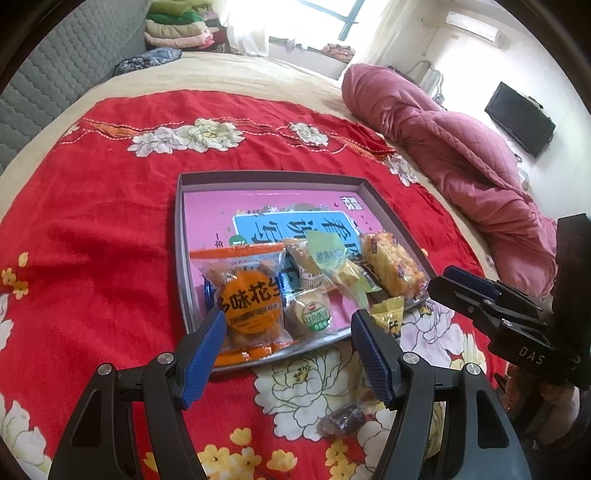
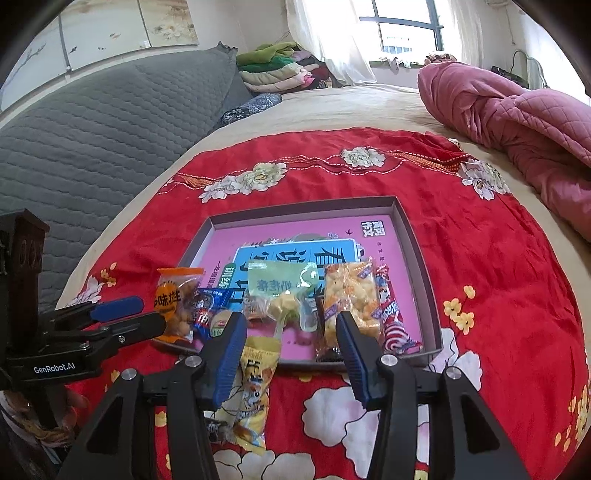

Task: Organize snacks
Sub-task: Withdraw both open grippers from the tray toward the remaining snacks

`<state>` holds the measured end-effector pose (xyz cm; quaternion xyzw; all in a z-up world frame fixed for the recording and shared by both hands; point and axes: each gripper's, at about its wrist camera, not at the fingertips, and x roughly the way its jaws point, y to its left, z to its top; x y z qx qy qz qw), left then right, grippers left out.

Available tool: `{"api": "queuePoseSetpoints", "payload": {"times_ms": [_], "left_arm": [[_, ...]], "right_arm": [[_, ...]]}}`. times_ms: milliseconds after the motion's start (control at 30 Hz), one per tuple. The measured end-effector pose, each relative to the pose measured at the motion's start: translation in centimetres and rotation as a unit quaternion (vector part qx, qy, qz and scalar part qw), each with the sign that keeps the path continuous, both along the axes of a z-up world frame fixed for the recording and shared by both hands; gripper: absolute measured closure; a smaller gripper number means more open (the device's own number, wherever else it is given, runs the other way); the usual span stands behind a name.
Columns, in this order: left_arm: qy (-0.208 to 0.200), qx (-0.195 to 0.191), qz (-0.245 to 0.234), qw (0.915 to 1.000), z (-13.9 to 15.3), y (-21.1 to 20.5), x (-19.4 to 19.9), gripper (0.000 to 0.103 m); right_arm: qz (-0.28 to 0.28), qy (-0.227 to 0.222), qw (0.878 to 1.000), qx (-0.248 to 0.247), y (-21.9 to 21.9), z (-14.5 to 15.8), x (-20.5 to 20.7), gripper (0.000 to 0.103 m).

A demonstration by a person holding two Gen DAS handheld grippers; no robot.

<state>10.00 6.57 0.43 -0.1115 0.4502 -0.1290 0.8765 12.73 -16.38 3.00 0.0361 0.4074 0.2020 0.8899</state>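
Observation:
A shallow grey box tray (image 1: 273,177) (image 2: 303,207) with a pink printed bottom lies on the red flowered cloth. Several snack packs lie along its near edge: an orange peanut pack (image 1: 247,295) (image 2: 173,299), a small green-label cake (image 1: 310,314), a pale green pack (image 1: 328,258) (image 2: 280,284), a yellow crisp pack (image 1: 391,266) (image 2: 351,295) and a red-white candy pack (image 2: 391,321). A yellow pack (image 2: 255,384) (image 1: 388,314) and a dark wrapped sweet (image 1: 341,424) lie on the cloth before the tray. My left gripper (image 1: 288,332) is open and empty above the near edge. My right gripper (image 2: 291,336) is open and empty above the yellow pack.
A crumpled pink quilt (image 1: 461,155) (image 2: 517,118) lies to the right on the bed. A grey quilted headboard (image 2: 92,147) stands at the left. Folded clothes (image 1: 181,29) are stacked at the back. Bare red cloth (image 1: 92,240) lies left of the tray.

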Motion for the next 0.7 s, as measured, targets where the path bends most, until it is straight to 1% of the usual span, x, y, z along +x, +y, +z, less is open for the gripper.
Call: {"api": "queuePoseSetpoints", "payload": {"times_ms": [267,533,600,667,700], "left_arm": [[0.010,0.004,-0.010,0.9999,-0.2,-0.5,-0.6,0.029],[0.011,0.012,-0.027,0.9995,-0.1,-1.4,-1.1,0.029],[0.015,0.014,-0.032,0.9993,-0.2,-1.6,-1.2,0.029],[0.018,0.017,-0.038,0.9990,-0.3,-1.8,-1.4,0.029],[0.019,0.020,-0.043,0.9987,-0.3,-2.0,-1.5,0.029]], "right_arm": [[0.009,0.008,1.000,-0.008,0.1,-0.8,-1.2,0.053],[0.017,0.013,1.000,-0.015,0.2,-1.5,-2.0,0.052],[0.019,0.015,1.000,-0.016,0.2,-1.6,-2.2,0.051],[0.021,0.016,1.000,-0.017,0.2,-1.7,-2.4,0.045],[0.020,0.016,1.000,-0.018,0.2,-1.8,-2.5,0.044]]}}
